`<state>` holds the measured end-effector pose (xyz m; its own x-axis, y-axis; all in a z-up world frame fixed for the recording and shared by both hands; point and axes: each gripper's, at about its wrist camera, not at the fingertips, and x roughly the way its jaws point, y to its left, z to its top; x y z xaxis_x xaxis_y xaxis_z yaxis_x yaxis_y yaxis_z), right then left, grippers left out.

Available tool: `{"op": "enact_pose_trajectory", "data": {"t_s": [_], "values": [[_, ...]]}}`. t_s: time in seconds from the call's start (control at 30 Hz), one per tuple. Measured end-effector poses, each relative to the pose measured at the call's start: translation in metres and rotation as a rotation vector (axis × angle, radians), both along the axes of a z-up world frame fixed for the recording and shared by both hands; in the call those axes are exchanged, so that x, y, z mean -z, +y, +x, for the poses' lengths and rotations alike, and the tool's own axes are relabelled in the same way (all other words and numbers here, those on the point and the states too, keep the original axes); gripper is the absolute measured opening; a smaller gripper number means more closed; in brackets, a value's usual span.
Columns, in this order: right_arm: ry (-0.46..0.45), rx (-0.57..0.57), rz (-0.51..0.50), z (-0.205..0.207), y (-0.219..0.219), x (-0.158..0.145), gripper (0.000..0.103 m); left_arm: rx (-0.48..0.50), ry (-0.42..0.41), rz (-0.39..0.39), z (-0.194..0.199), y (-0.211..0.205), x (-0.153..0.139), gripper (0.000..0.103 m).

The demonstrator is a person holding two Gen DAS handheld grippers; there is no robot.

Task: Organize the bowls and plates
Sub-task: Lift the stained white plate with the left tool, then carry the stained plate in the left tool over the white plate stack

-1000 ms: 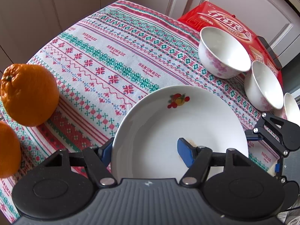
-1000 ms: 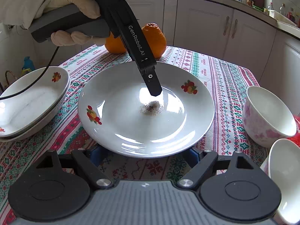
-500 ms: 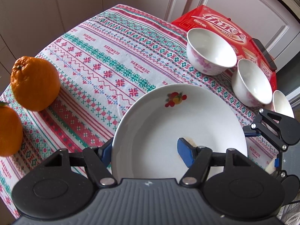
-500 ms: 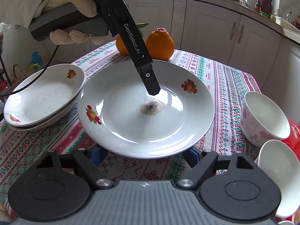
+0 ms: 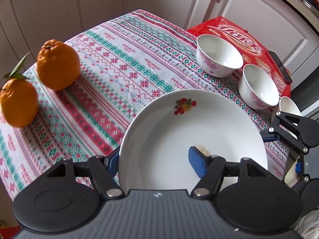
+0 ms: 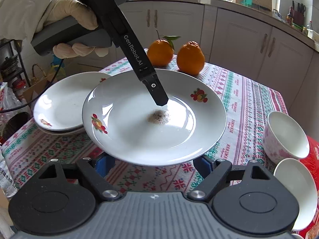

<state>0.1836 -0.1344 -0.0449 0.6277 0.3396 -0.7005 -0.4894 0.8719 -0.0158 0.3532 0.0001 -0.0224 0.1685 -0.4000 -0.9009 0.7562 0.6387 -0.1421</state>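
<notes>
Currently the left hand-held gripper point(image 5: 157, 162) is clenched on the rim of a plate point(image 5: 199, 131), one finger point(image 6: 157, 95) inside the dish and one beneath, holding it clear of the bench point(image 5: 111, 83). The right hand-held gripper point(image 6: 153, 164) sits released below the plate's near edge. Two stacked plates point(image 6: 61, 103) rest at the bench's left edge; two oranges point(image 6: 175, 54) stand at the far edge.

Glossy glazed plate point(image 6: 139, 135); woven cloth tablecloth point(image 5: 111, 91); matt black plastic left claw point(image 5: 155, 159).

3 plates point(image 6: 139, 139), 3 bowls point(image 5: 219, 59), 2 oranges point(image 5: 57, 67).
</notes>
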Motion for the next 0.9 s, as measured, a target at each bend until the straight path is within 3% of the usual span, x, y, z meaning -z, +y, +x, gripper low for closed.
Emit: {"op": "enact_pose_trajectory", "data": {"t_s": [0.9], "values": [[-0.040,-0.220,-0.001,-0.016,0.063,-0.011,0.088,-0.241,-0.033,-0.033,-0.055,0.104,-0.017,0.069]]}}
